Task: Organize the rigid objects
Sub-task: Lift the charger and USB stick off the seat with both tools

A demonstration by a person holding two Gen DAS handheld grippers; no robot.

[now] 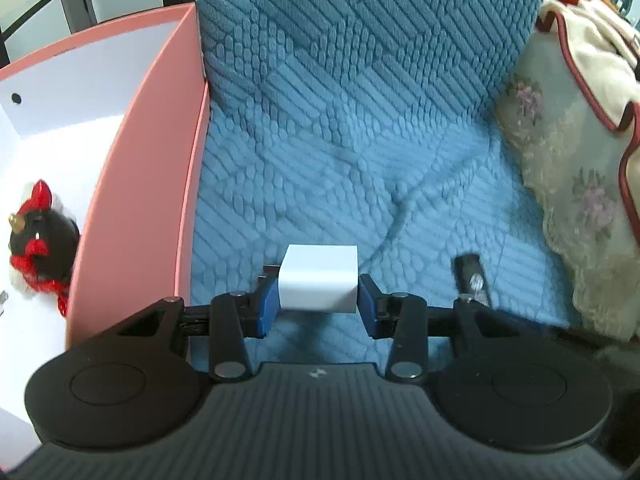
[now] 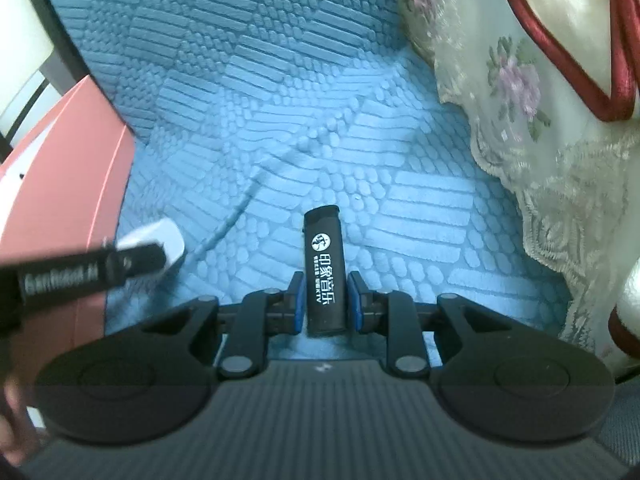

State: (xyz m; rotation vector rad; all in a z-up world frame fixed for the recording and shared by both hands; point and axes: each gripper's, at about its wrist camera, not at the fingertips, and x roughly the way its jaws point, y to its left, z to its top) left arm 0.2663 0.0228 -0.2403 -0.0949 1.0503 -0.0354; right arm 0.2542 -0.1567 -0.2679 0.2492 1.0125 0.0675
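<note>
Blue cushion (image 1: pixel 360 160); pink box (image 1: pixel 132 184) beside it holds black-red doll (image 1: pixel 36 240)

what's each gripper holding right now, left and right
left gripper: shut on the white block
right gripper: shut on the black lighter

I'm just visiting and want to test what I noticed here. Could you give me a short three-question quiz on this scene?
1. True or false: the left gripper holds a white block.
2. What does the right gripper hold? A) spoon B) black lighter C) key
3. Fill in: the pink box already contains a black and ____ toy.

Key: 1 true; 2 B; 3 red.
</note>
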